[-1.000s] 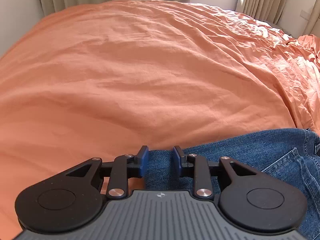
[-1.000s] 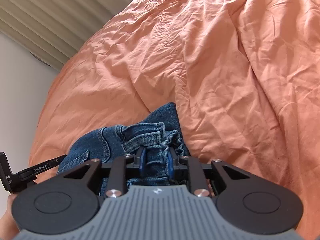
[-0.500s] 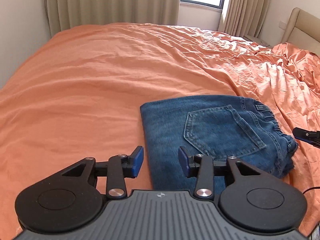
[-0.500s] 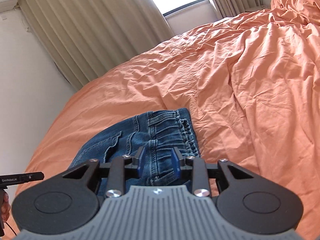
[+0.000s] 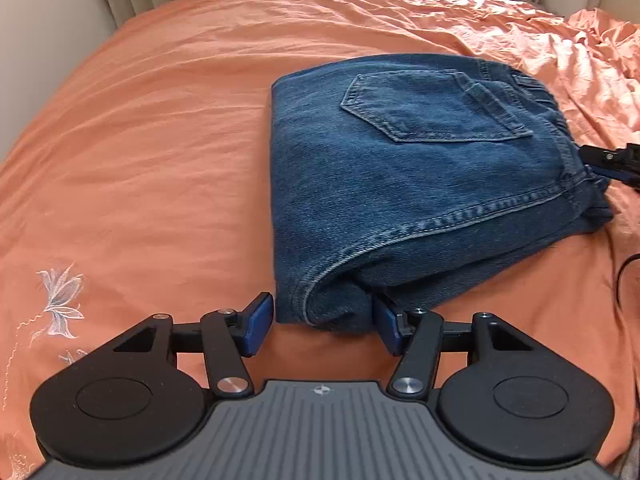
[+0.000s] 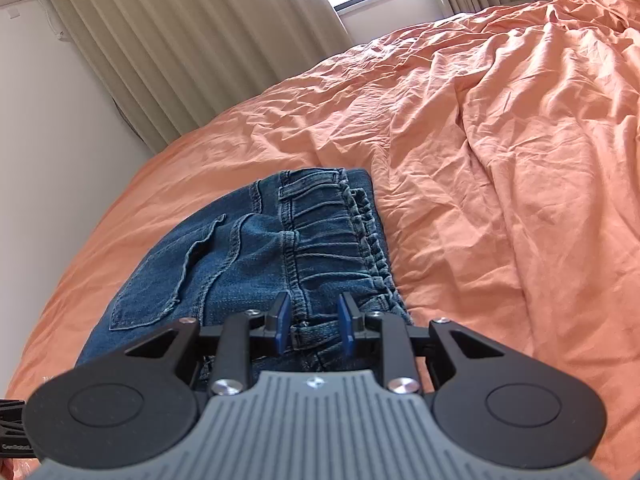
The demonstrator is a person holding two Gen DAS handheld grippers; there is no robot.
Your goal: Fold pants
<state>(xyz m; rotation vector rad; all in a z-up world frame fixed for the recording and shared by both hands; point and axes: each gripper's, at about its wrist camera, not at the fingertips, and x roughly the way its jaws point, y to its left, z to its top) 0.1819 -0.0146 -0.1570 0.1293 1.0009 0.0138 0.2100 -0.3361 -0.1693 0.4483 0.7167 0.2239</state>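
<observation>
Now, item: jeans [image 5: 420, 184], folded into compact stack, pocket side up, lying on orange bedspread [image 5: 140, 140].

Left gripper [image 5: 320, 328]: jaws spread wide, just been opening; near corner of fold sits between pads, unpressed.

Right gripper [image 6: 314, 324]: jaws narrow, just closed slightly, waistband end between them; whether pinching, cannot tell.

Risks: right gripper pulling away while snagged on waistband, dragging top layer askew. Left pad catching hem on withdrawal, lifting corner, undoing fold. Soft bedding lets stack slump.
</observation>
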